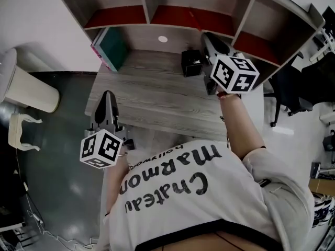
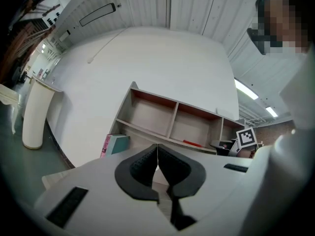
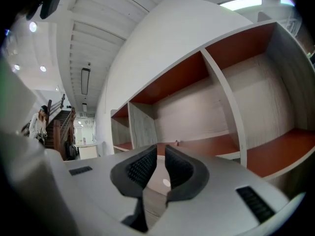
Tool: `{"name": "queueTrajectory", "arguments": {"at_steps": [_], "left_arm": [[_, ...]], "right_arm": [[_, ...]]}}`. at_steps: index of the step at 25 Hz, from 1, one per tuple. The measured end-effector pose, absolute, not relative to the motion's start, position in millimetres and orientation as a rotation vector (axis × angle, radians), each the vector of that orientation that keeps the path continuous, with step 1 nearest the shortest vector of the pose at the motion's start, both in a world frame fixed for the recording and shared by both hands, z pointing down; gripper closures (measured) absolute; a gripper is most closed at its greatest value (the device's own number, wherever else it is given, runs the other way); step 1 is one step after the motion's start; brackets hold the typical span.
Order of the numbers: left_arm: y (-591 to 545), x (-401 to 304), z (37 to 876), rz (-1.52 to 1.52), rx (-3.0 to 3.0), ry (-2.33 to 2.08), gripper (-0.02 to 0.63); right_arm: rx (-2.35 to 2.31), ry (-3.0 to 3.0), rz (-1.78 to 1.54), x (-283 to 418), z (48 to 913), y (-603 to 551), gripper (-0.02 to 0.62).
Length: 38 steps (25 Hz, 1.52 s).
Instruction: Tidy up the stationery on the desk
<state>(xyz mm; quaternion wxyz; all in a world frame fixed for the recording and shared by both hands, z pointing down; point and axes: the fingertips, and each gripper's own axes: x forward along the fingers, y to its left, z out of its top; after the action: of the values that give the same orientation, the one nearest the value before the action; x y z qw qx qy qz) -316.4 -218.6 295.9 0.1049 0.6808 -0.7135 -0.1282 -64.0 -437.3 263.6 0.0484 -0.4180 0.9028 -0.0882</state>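
Observation:
A grey wooden desk (image 1: pixel 157 95) carries a shelf unit (image 1: pixel 149 7) with red-floored compartments. A teal and pink book (image 1: pixel 110 48) leans at the desk's back left and also shows in the left gripper view (image 2: pixel 115 144). A small black box (image 1: pixel 191 63) stands at the back centre. My left gripper (image 1: pixel 108 95) hovers over the desk's front left corner, its pads touching (image 2: pixel 157 149), empty. My right gripper (image 1: pixel 208 36) is raised beside the black box, facing the shelves; its jaws (image 3: pixel 161 151) stand a narrow gap apart with nothing between them.
A white bin (image 1: pixel 31 90) stands on the floor to the left of the desk. A dark office chair (image 1: pixel 293 88) sits to the right. A white round grommet (image 1: pixel 163 38) marks the desk's back. The shelf compartments (image 3: pixel 197 107) look bare.

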Motion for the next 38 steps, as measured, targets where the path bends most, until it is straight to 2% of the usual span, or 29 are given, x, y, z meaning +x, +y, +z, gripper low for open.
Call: {"name": "queueTrajectory", "arguments": {"at_steps": [6,18,27,38], "left_arm": [[-240,-323,318,-0.368,1.987,-2.053,0.589],[-260,-339,322,-0.331,2.030,-1.999,0.589],[-279,-369,299,-0.303,2.129,-1.936,0.589],[-292,-372,305,-0.252,2.196,-1.827,0.589]], "right_arm": [[-1.407,2.781,-0.231,-71,275,-469,0.468],[-1.536,2.774,-0.254,-87,287,-491,0.483],[-1.651,2.657,-0.351,-83,292,-488,0.540],[-1.603,2.530,-0.399,-75,288,-469,0.545]]}}
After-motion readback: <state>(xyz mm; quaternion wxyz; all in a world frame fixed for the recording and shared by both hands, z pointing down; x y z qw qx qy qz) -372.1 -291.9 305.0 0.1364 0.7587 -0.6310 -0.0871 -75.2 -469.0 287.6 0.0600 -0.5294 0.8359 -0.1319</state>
